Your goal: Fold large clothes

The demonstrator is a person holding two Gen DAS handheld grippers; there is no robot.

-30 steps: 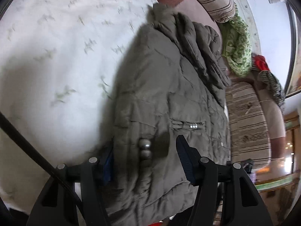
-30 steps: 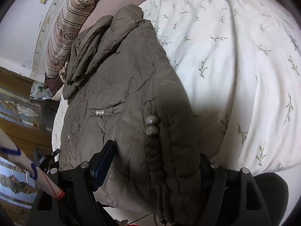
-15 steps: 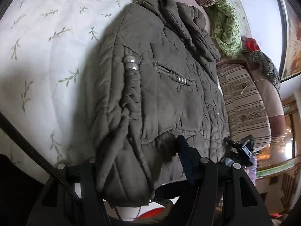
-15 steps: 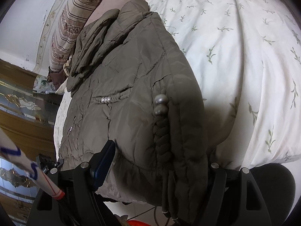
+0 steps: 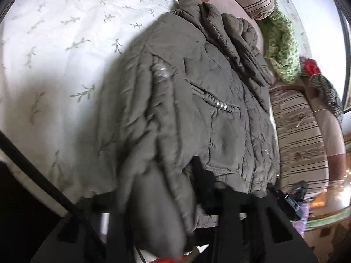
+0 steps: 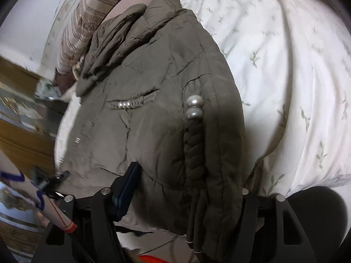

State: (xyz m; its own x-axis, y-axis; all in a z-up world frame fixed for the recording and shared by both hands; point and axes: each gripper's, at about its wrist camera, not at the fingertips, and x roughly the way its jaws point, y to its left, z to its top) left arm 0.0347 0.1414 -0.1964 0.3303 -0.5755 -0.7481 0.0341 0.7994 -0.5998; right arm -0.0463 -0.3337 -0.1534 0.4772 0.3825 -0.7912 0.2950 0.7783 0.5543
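An olive-grey padded jacket (image 5: 197,100) lies on the white leaf-print bed cover (image 5: 65,50), collar far, hem toward me. Two silver beads (image 6: 193,107) top a braided cord on its sleeve. My left gripper (image 5: 162,182) is closing on a bunched fold of the hem. Its right finger (image 5: 201,177) presses into the fabric and the cloth hides the other finger. My right gripper (image 6: 188,179) is also closing, straddling the hem and cord (image 6: 195,151). Its blue-padded left finger (image 6: 129,184) lies against the jacket, and its right finger is hidden behind the sleeve edge.
Striped cushions (image 5: 300,135) and a green patterned cloth (image 5: 280,50) lie beyond the jacket along the wall. A striped bolster (image 6: 87,19) sits by the collar. The bed edge runs just under both grippers, with wooden furniture (image 6: 19,118) off the side.
The left jaws have narrowed and the hem now bunches up thick between them. The right gripper's blue finger has edged slightly inward against the jacket. The jacket itself lies where it was.
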